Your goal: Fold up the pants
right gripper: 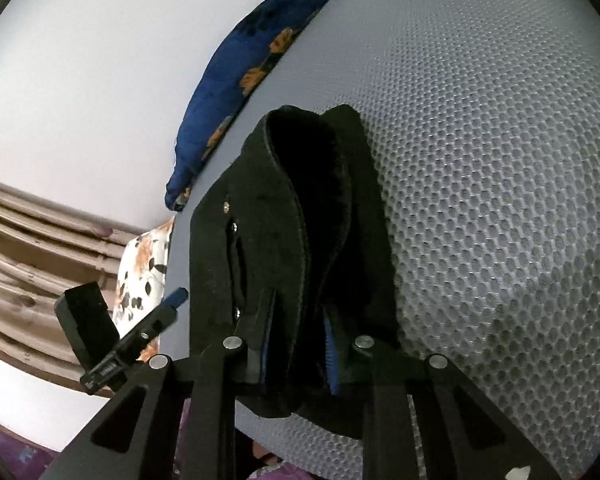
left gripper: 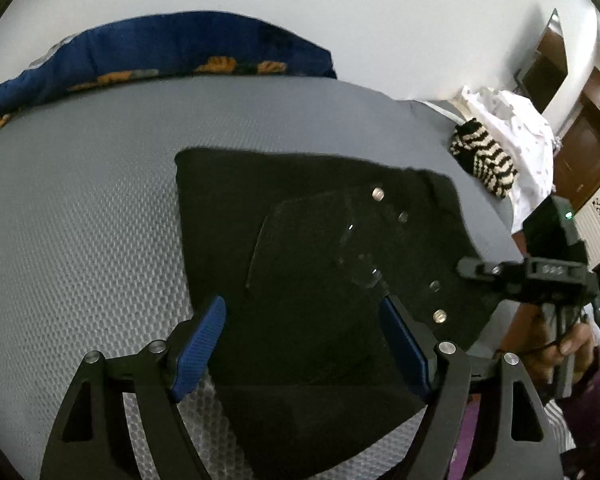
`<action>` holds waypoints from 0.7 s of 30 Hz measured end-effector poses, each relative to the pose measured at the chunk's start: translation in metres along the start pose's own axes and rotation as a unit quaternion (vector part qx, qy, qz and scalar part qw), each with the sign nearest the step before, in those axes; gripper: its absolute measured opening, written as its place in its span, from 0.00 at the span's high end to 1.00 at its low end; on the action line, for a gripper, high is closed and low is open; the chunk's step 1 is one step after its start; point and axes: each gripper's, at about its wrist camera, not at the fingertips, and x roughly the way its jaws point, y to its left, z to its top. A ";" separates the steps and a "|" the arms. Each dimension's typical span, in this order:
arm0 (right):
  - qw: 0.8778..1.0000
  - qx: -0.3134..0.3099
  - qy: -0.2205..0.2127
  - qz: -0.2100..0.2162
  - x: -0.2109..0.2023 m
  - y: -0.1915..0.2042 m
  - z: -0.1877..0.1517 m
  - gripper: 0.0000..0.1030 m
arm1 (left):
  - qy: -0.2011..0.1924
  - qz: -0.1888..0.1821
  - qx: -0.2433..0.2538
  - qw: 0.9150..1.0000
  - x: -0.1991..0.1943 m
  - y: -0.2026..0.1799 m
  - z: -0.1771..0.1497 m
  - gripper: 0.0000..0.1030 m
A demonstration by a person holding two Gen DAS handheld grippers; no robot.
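The black pants lie folded into a rough square on the grey honeycomb-textured mattress, metal rivets glinting along the side toward the right gripper. The left gripper hangs over the near edge of the cloth with its blue-padded fingers spread wide, one over the mattress at the fabric's left edge and the other over the fabric itself; it holds nothing.

The right gripper is another matter. Its jaws are drawn in close on a thick bunch of the pants, and the folded edge stands up between the pads in a hump, curling over itself (the stitched seam shows clearly along the rim). From the left wrist view this same tool shows at the right edge of the pants, gripped by the person's hand, a green light lit on its body.

Along the far side of the mattress lies a blue blanket with orange flowers. Near the far right corner sits a black-and-cream striped knit item, just beside a heap of white cloth. A white wall rises behind, with dark wooden doors off to the right.
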 end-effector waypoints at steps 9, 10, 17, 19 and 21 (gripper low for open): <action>0.999 -0.034 -0.007 -0.022 0.002 -0.004 -0.003 0.82 | -0.011 0.003 -0.023 1.000 0.012 0.011 0.001 0.21; 0.999 -0.029 -0.006 -0.017 0.001 -0.006 -0.003 0.81 | -0.013 0.006 -0.027 1.000 0.012 0.013 0.000 0.21; 0.999 -0.026 -0.020 0.001 -0.014 -0.009 0.000 0.70 | -0.065 -0.018 -0.043 0.997 -0.011 0.022 0.025 0.21; 0.999 -0.027 -0.023 -0.004 -0.014 -0.006 0.001 0.69 | -0.063 -0.030 -0.043 0.997 -0.007 0.027 0.041 0.21; 0.999 -0.035 -0.024 -0.016 -0.013 -0.002 0.002 0.69 | -0.064 -0.045 -0.041 0.996 0.002 0.031 0.054 0.21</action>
